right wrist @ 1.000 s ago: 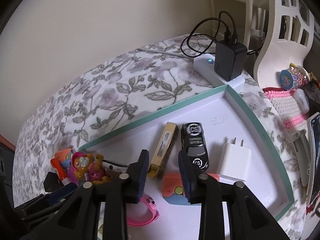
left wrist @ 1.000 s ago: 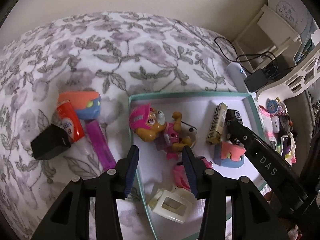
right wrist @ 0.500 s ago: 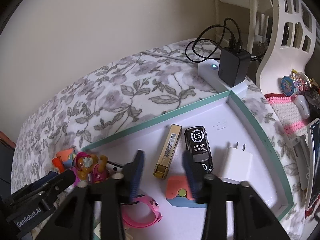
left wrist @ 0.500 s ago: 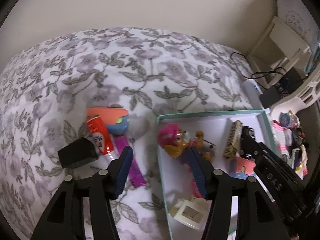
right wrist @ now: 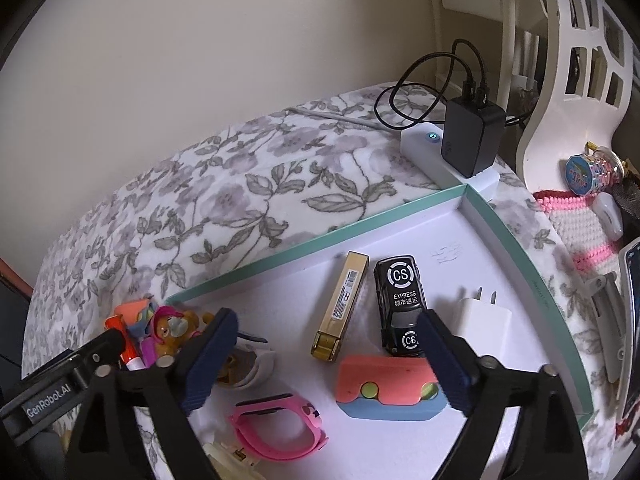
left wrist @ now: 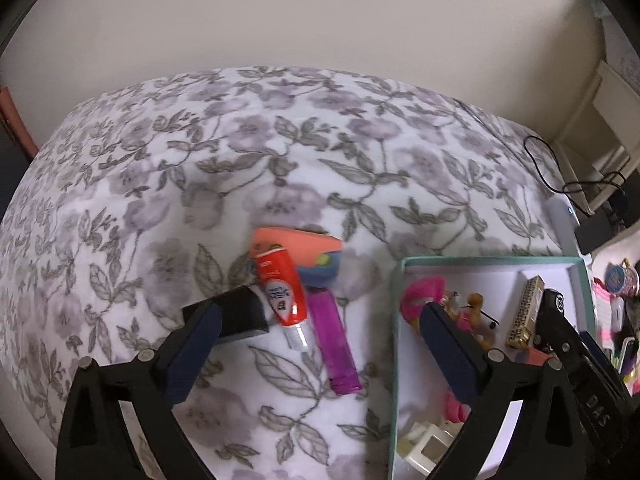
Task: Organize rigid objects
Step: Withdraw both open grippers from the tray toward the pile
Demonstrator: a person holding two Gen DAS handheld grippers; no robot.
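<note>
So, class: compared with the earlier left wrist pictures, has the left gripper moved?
Yes. The left gripper, jaws opening, has shifted leftward off the teal-rimmed tray, toward the red tube.

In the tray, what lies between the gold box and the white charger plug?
The black toy car lies between the gold box and the white charger plug, on the white tray floor. The right wrist view shows this clearly.

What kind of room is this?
Most likely a bedroom: a floral bedspread covers a soft surface, a white carved headboard stands beside it, and toys fill a shallow box.
</note>
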